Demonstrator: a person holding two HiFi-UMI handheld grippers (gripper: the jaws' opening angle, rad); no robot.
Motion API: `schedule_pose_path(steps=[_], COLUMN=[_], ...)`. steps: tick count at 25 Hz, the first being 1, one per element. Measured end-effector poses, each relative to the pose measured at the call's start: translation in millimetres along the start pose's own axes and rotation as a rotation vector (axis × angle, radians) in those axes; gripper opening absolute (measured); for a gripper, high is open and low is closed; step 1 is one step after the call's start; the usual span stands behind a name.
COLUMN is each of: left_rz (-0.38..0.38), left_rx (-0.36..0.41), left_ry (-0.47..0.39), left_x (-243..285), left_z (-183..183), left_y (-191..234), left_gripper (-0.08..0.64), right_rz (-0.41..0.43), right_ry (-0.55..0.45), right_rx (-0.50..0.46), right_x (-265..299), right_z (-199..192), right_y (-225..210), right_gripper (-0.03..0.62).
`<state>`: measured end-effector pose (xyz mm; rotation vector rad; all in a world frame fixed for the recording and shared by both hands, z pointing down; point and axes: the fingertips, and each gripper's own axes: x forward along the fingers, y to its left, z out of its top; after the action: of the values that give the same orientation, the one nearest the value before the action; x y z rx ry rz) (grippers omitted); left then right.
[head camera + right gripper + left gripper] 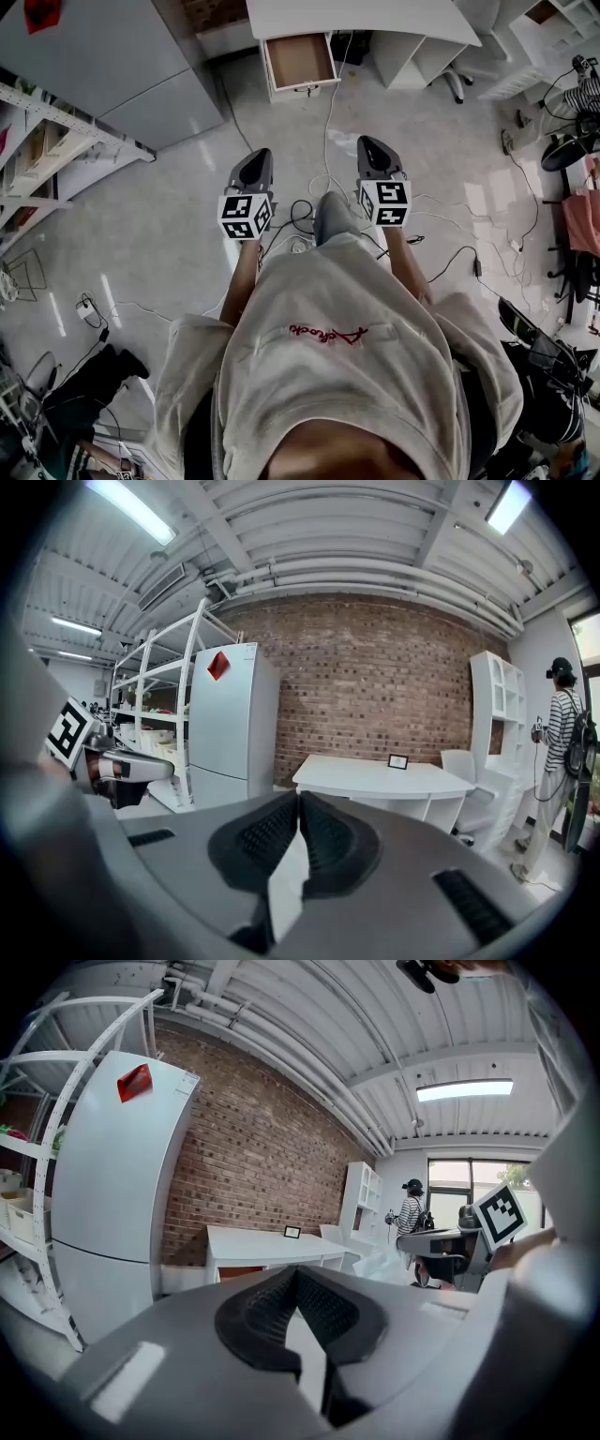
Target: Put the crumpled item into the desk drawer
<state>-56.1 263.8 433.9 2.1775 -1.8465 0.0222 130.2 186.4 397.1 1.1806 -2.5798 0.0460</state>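
The desk drawer (300,61) stands pulled out under the white desk (356,17) at the far end of the floor, and its brown inside looks empty. No crumpled item shows in any view. My left gripper (258,156) and right gripper (367,142) are held side by side in front of me, both pointing toward the desk and well short of it. In the left gripper view the left gripper (297,1274) is shut with nothing between its pads. The right gripper (299,797) is likewise shut and empty. The desk (375,780) lies straight ahead.
A tall white fridge (103,66) stands left of the desk, with open shelves (37,159) beside it. Cables (328,131) trail over the floor between me and the drawer. An office chair (455,80) sits right of the desk. A person in a striped shirt (561,742) stands at the far right.
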Motion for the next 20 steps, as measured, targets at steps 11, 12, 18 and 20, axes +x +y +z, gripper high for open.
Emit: schedule_pose_path(steps=[11, 12, 18, 20], left_rz=[0.021, 0.025, 0.051, 0.057], left_rx=[0.019, 0.021, 0.04, 0.042], left_ry=[0.006, 0.005, 0.007, 0.009], left_x=[48, 55, 112, 135], left_z=[8, 10, 30, 35], left_y=[31, 35, 63, 70], left_gripper=[0.009, 0.009, 0.009, 0.009], right_rz=[0.024, 0.028, 0.053, 0.063], right_ry=[-0.005, -0.004, 0.001, 0.004], right_rx=[0.025, 0.029, 0.043, 0.045], right_x=[59, 68, 130, 153], right_z=[-4, -4, -1, 2], right_y=[-19, -22, -49, -61], right_gripper=[0.015, 0.015, 0.015, 0.015])
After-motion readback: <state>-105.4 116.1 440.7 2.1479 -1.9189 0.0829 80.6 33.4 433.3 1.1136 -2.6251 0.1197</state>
